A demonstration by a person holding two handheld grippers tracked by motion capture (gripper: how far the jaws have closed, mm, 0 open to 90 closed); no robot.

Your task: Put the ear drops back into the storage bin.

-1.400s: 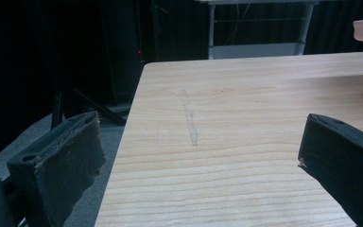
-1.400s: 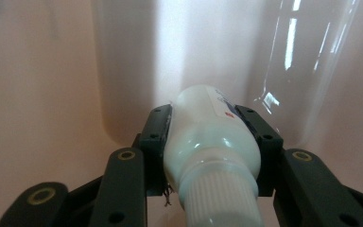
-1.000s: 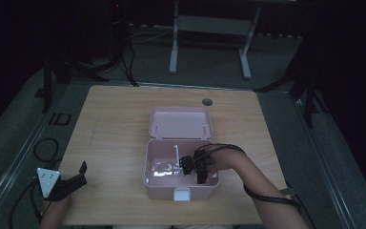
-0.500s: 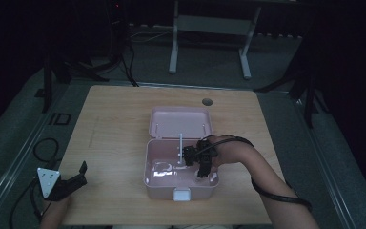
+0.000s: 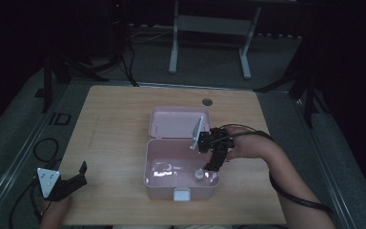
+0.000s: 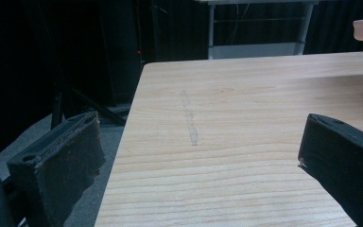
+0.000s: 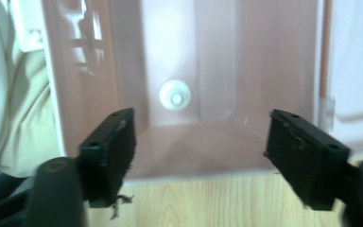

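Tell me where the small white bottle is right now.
In the high view, the small white bottle stands upright inside the open pink plastic box, near its front right corner, just below the open right gripper.

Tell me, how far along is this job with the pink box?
Done, it seems: a small white bottle stands inside the open pink box, seen from above in the right gripper view. In hand: the right tongs hang over the box, their jaws just opened, nothing between them. The left tongs rest open at the table edge. Left: probably shutting the lid, which lies open behind.
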